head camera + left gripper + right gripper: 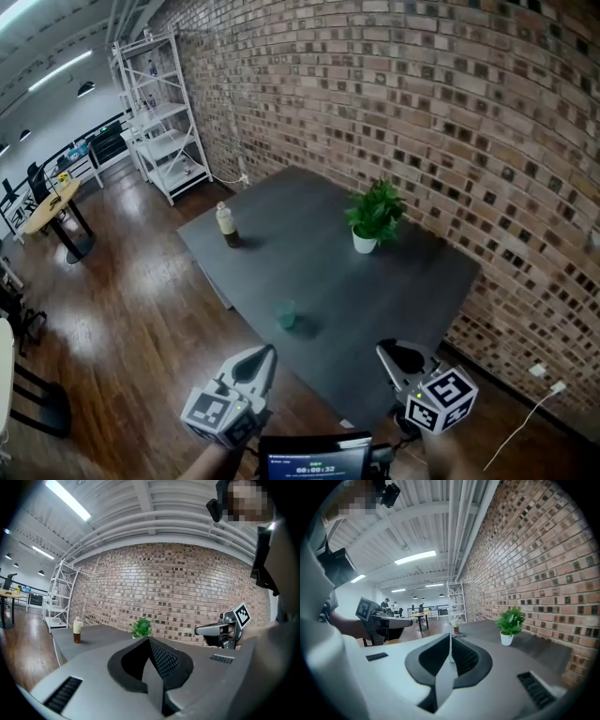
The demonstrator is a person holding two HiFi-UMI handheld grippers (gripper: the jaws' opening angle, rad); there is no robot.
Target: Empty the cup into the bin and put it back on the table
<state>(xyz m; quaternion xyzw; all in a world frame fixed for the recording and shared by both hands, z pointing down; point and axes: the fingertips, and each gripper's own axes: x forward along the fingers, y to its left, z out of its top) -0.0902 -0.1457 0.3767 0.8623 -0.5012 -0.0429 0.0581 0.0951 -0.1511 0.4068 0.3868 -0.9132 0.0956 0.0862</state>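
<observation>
Now: the step in hand looks like the approach; neither gripper is over the table (309,248) yet.
Cup: a small teal cup (287,318) stands upright near the table's front edge, well apart from the bottle (226,225) and the potted plant (375,214). Nothing crowds it.
Left gripper: the left gripper (263,357) is held low, short of the table edge. Its fingers are pressed together with nothing between them.
Right gripper: the right gripper (390,356) is alongside, also short of the edge, with its fingers together on nothing.
Bin: it is in no view and should be found before the cup is lifted.
Which gripper: the left sits closer to the cup's line, so it seems the natural choice.
Doing it well: spread the fingers fully before reaching, then come in level from the side and bracket the cup at mid-height. Close gently, since it looks light and could tip or skid if nudged.
Carry: keep it upright until over the bin. What is inside cannot be made out.
</observation>
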